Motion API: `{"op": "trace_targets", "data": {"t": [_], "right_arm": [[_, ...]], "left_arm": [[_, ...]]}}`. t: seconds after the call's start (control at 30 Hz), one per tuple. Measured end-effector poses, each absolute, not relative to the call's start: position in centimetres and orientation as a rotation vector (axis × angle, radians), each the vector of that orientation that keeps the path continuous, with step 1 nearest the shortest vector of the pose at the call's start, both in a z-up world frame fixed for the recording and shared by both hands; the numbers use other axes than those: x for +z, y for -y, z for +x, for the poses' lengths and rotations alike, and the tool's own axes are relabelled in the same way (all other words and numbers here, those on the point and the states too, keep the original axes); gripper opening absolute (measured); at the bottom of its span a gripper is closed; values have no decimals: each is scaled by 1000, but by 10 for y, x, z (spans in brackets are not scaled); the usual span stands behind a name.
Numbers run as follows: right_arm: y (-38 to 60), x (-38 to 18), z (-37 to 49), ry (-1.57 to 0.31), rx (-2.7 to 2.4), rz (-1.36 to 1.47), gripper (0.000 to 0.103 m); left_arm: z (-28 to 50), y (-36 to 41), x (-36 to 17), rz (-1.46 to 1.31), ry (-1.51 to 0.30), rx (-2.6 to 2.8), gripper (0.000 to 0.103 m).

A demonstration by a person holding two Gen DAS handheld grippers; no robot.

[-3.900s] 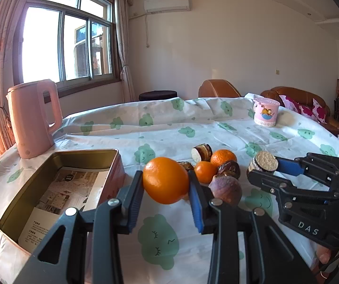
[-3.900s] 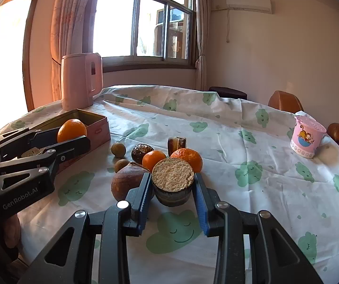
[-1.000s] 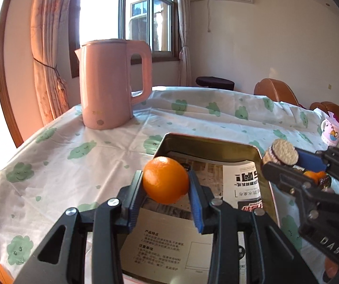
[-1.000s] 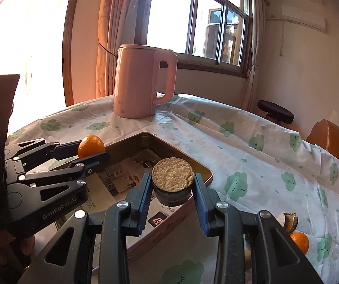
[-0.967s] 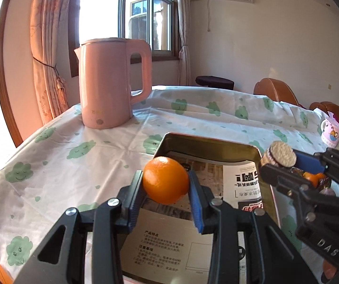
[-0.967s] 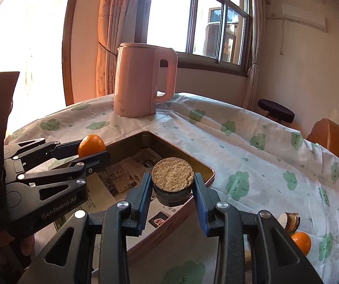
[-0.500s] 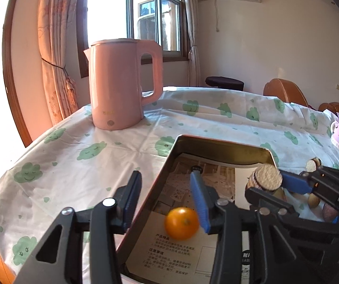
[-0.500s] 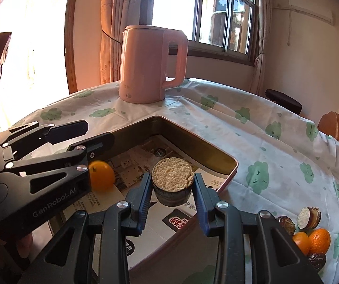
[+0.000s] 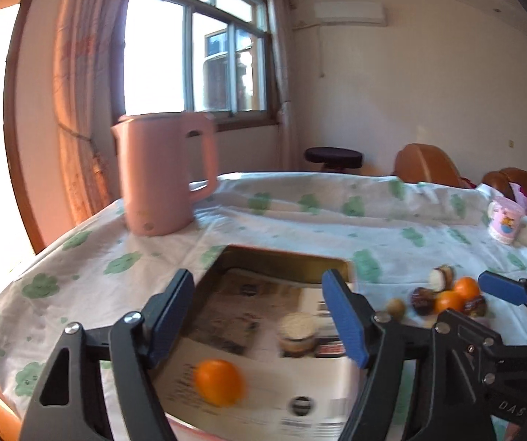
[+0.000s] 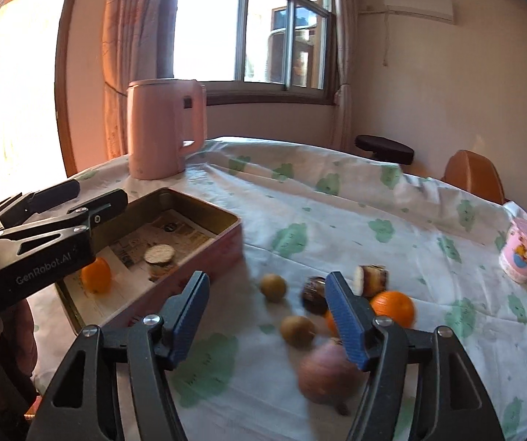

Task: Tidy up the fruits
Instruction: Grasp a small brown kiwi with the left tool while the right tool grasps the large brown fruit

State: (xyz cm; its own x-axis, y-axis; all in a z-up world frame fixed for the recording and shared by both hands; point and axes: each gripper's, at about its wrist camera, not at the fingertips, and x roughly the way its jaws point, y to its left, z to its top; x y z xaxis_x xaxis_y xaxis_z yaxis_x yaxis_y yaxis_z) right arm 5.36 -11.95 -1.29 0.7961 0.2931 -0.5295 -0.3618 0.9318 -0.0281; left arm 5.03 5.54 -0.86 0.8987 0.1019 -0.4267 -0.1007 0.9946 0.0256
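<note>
Lower centre, tin (image 9: 285, 257): orange (image 9: 219, 382), cut fruit piece (image 9: 297, 332) on printed paper.
Left gripper (image 9: 259, 318): just opened, empty.
Right gripper (image 10: 269, 318): just opened, empty.

The left gripper (image 9: 257, 316) points forward and somewhat downward, its two blue-padded fingers (image 9: 169, 314) spread wide; its jaws have just been opening and the pads press on nothing. The right gripper (image 10: 267, 318) tilts downward too, its fingers (image 10: 344, 316) likewise parted, jaws just opened, with nothing clamped between them. In the right wrist view the left gripper's black frame reaches in from the left edge, and behind it what seems to be a dark sleeve (image 10: 13, 334) shows, though it is too dim to be sure. The two grippers sit side by side, apart.
</note>
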Motion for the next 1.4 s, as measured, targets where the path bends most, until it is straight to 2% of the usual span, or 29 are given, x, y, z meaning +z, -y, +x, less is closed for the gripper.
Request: {"op": "trace_targets", "data": {"t": [0.17, 0.37, 0.53, 0.83, 1.0, 1.27, 1.33, 1.4], "right_arm": [[169, -20, 46, -586, 274, -48, 71], [182, -38, 45, -657, 252, -57, 71], [188, -45, 46, -691, 298, -37, 66], [165, -48, 59, -751, 399, -30, 59], [168, -51, 65, -792, 453, 29, 59], [152, -52, 78, -808, 465, -33, 59], [152, -56, 84, -824, 449, -36, 53], [152, -56, 85, -825, 456, -29, 52]], "left_arm": [[57, -13, -12, 41, -470, -4, 77], [70, 19, -22, 78, -530, -110, 77], [82, 34, -34, 95, -597, -166, 77], [92, 23, -42, 50, -642, -207, 77], [90, 7, -37, 18, -639, -188, 77], [91, 5, -28, 30, -630, -209, 77], [93, 8, -31, 34, -640, -222, 77], [94, 12, -34, 42, -652, -228, 77]]}}
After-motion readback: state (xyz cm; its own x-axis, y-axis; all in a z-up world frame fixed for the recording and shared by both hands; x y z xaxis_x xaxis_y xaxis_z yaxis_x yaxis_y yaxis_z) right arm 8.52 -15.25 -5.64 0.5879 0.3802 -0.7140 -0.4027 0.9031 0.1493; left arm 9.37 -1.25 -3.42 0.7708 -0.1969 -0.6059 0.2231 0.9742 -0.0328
